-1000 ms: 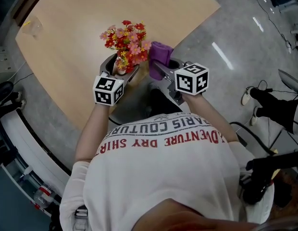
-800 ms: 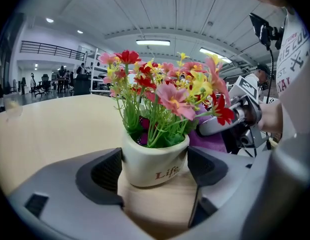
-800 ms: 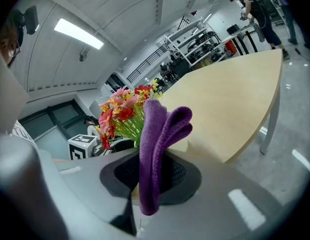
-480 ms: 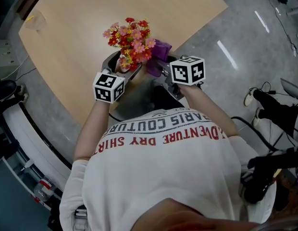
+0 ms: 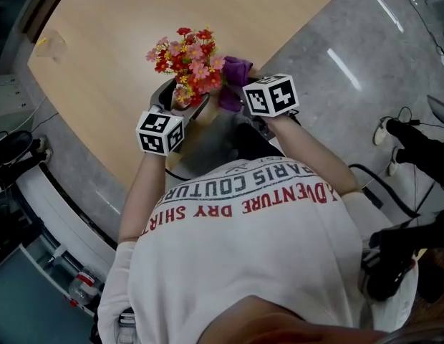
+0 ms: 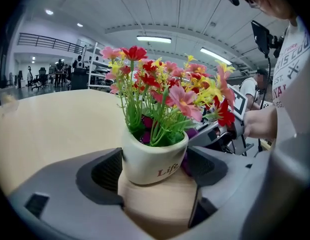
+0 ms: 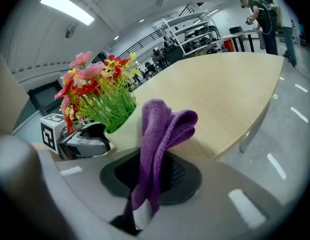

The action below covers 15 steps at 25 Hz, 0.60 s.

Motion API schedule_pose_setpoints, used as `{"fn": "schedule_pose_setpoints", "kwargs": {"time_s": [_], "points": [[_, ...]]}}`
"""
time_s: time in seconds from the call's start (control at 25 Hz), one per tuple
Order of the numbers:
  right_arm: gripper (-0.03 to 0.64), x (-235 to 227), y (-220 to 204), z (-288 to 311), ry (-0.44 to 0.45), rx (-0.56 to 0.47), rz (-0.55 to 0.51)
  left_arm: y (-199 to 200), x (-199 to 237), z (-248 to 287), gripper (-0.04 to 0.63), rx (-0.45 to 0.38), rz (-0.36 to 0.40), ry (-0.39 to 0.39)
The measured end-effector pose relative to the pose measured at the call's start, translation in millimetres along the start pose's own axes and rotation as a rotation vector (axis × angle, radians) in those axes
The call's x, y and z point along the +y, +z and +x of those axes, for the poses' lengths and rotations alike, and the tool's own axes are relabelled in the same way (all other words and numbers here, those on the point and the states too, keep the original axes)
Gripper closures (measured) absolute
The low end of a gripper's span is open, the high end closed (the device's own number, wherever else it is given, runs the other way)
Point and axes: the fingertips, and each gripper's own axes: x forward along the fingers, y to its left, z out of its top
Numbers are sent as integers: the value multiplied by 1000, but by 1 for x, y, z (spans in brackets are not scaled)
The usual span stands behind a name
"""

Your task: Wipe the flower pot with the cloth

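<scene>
**Cloth lowered against the flower pot**

The right claw [image 7: 147, 194], clamped on the purple cloth [image 7: 162, 134], has been brought down and drawn in toward the flower pot [image 6: 154, 159]. The cloth, earlier held up at bloom height to the right of the pot, is now set lower, against the pot's right side and partly tucked under the flowers [image 5: 186, 56]. The claw's marker cube [image 5: 271, 95] has been carried nearer the pot with it.

Pretty bright all round, ceiling strip lights [image 6: 154, 39] doing the work. Streaky glare on the floor [image 5: 344, 67], soft shadows on the desk [image 5: 122, 27]. Both gripper views are fisheye-bent with dark corners; flower pot [image 6: 154, 159] sharp, near foreground mushy.
</scene>
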Motion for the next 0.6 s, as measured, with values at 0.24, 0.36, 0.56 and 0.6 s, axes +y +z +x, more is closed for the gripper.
{"fn": "schedule_pose_setpoints", "kwargs": {"time_s": [0.24, 0.36, 0.56, 0.6], "points": [[555, -6, 19, -25, 8, -78, -14, 2, -2, 3, 187, -8, -11, -7], [555, -8, 47, -39, 32, -147, -40, 6, -3, 1, 187, -16, -12, -12], [555, -3, 89, -43, 104, -167, -97, 15, -5, -1, 187, -32, -4, -21], [555, 0, 93, -42, 128, -153, -110, 17, -6, -2, 187, -33, -3, -23]]}}
